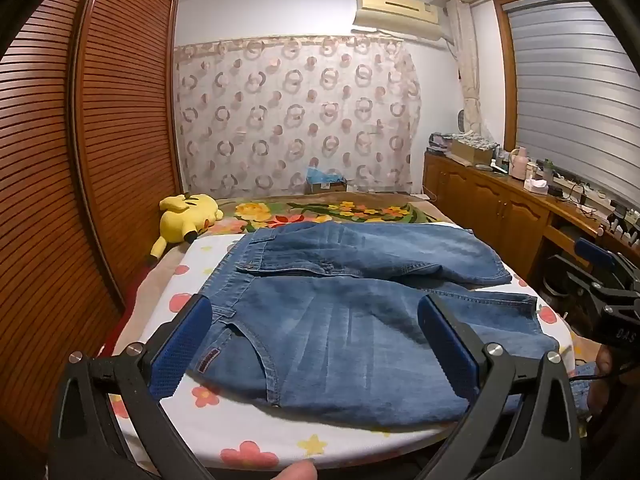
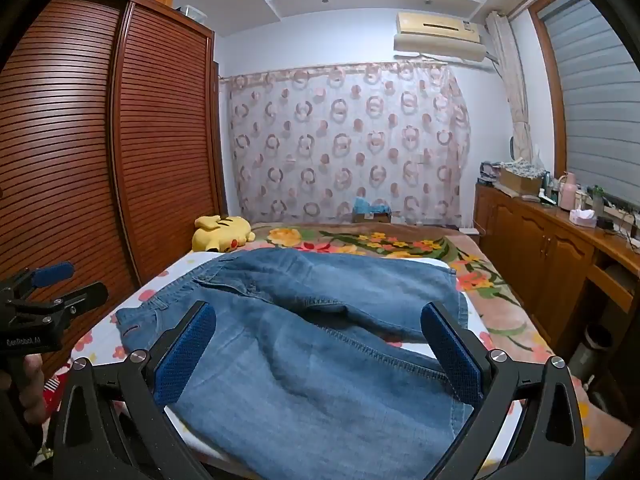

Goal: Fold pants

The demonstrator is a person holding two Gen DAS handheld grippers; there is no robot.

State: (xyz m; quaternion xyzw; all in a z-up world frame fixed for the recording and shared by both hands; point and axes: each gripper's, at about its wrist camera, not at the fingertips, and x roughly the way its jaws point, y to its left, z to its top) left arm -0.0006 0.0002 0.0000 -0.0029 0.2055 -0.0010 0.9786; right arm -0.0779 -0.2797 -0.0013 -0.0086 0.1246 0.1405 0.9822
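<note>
Hand-held gripper point(image 1: 316, 334) spread wide; blue denim pants point(image 1: 360, 296) lie flat, unfolded.

a flower-print board point(image 1: 224, 432) on the bed point(image 2: 496, 320) carries blue denim pants point(image 1: 352, 320).

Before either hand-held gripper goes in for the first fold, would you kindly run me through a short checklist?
1. Left hand-held gripper open: ok, nothing held.
2. Right hand-held gripper open: ok, nothing held.
3. Denim pants on the flowered board: ok.
4. Pants flat: not ok, the far leg is rumpled.
5. Nothing lying on the pants: ok; yellow plush toy sits beyond them.
6. Near hem fully on the board: cannot tell.
</note>
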